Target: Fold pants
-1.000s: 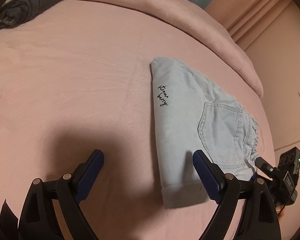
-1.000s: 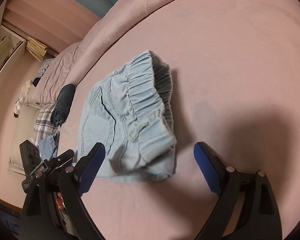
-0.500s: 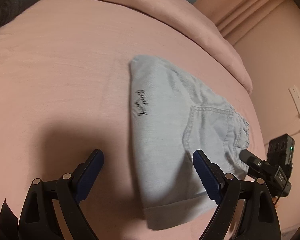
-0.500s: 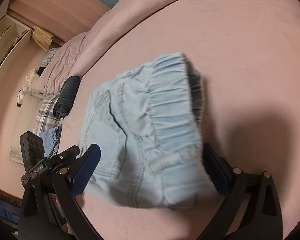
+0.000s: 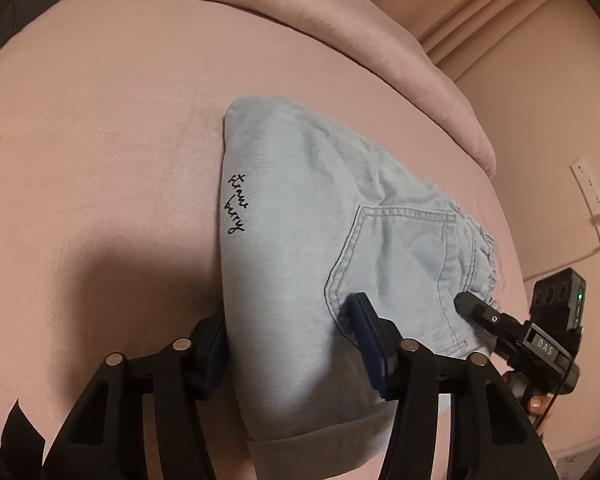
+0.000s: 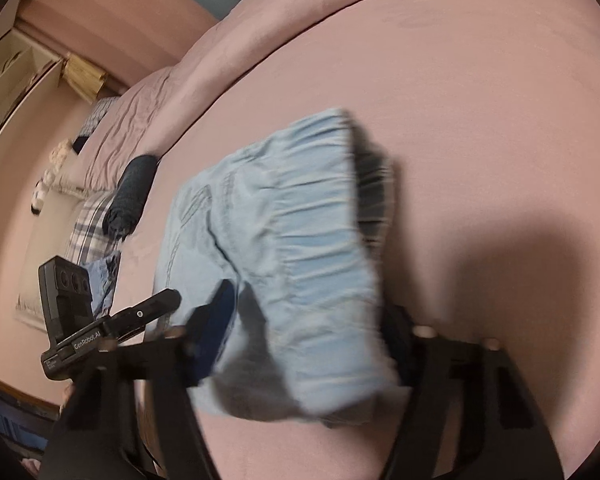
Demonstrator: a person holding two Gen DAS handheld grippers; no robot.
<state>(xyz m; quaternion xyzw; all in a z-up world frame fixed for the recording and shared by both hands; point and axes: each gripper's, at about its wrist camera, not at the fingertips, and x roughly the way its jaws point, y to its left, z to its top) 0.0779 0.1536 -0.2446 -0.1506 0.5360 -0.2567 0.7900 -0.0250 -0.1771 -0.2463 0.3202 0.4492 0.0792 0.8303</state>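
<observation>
Folded light blue denim pants (image 5: 308,240) lie on a pink bed (image 5: 100,140), with black script on one edge and a back pocket facing up. My left gripper (image 5: 296,344) is closing around the cuffed end, one finger on top of the fabric, one at its left edge. In the right wrist view the pants (image 6: 284,248) are blurred; my right gripper (image 6: 308,344) is closing around the elastic waistband end, its jaws on either side of the fabric. The right gripper also shows in the left wrist view (image 5: 476,308) at the waistband.
A rolled dark garment (image 6: 132,192) lies further along the bed, beside a plaid item (image 6: 88,224). The pink duvet ridge (image 5: 340,40) runs behind the pants. A wall socket (image 5: 592,200) is at the right.
Both grippers moved forward onto the pants and narrowed from wide open to gripping each end. The pants now fill the jaws of each.
</observation>
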